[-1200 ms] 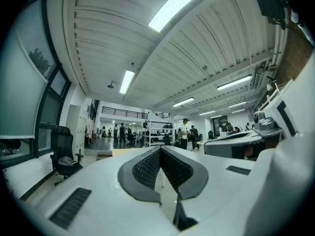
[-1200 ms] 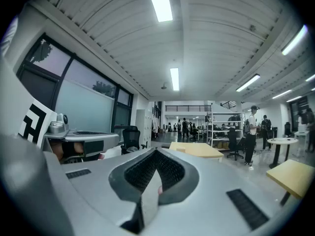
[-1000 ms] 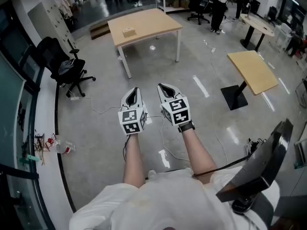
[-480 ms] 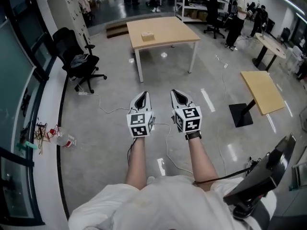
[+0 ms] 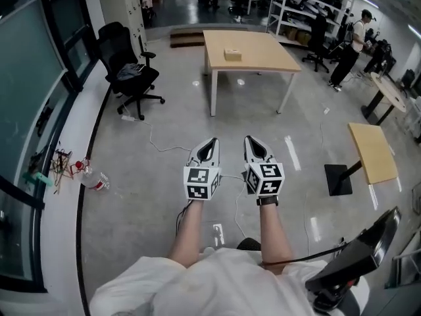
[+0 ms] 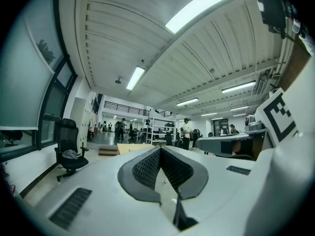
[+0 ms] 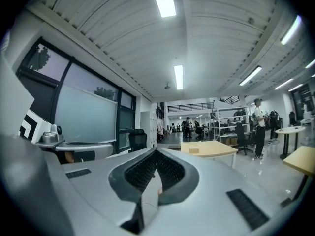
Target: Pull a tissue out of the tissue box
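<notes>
The tissue box [image 5: 232, 54], a small tan carton, sits on a light wooden table [image 5: 263, 48] far across the floor in the head view. Both grippers are held level, side by side in front of the person, well short of that table. My left gripper [image 5: 210, 141] is shut with nothing in it. My right gripper [image 5: 251, 139] is shut and empty too. In the right gripper view the tissue box [image 7: 194, 150] shows small on the table [image 7: 216, 149] beyond the closed jaws [image 7: 156, 150]. The left gripper view shows its closed jaws [image 6: 160, 148] and the table's edge [image 6: 127, 147]; the box is hidden there.
A black office chair [image 5: 131, 71] stands left of the table by the glass wall. A cable [image 5: 158, 145] trails over the grey floor, with litter [image 5: 95, 180] by the wall. A small pedestal table [image 5: 373, 151] stands at right. People [image 5: 354, 41] and shelves [image 5: 302, 12] are behind.
The person has walked forward: the table and chair have come closer and shifted right in the head view. Both grippers stay shut, side by side.
</notes>
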`<action>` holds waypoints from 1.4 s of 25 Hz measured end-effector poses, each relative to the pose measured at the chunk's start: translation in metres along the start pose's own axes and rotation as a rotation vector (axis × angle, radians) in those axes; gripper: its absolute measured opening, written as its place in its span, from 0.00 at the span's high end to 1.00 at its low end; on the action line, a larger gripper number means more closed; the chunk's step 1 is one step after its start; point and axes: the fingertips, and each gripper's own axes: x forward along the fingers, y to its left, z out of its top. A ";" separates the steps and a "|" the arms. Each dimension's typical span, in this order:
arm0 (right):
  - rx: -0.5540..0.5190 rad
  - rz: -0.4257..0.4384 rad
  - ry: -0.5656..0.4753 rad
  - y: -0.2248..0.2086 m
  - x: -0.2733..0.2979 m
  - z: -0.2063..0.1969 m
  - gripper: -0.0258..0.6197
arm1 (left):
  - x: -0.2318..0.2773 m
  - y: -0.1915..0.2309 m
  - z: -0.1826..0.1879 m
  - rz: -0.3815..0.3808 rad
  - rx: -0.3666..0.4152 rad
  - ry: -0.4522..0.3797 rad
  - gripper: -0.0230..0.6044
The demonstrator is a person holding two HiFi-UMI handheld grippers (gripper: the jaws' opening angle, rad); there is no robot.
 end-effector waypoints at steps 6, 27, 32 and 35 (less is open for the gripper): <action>0.002 0.034 0.013 0.009 0.029 -0.006 0.96 | 0.014 0.024 0.000 0.013 -0.017 -0.011 0.96; 0.043 0.024 -0.081 -0.283 0.170 0.029 0.96 | 0.351 -0.049 -0.003 0.014 -0.036 -0.049 0.96; 0.115 -0.004 -0.050 -0.331 0.188 0.006 0.96 | 0.388 -0.059 -0.026 0.028 -0.026 -0.001 0.96; 0.128 0.026 -0.031 -0.336 0.212 -0.006 0.96 | 0.408 -0.041 -0.032 0.059 -0.016 0.009 0.96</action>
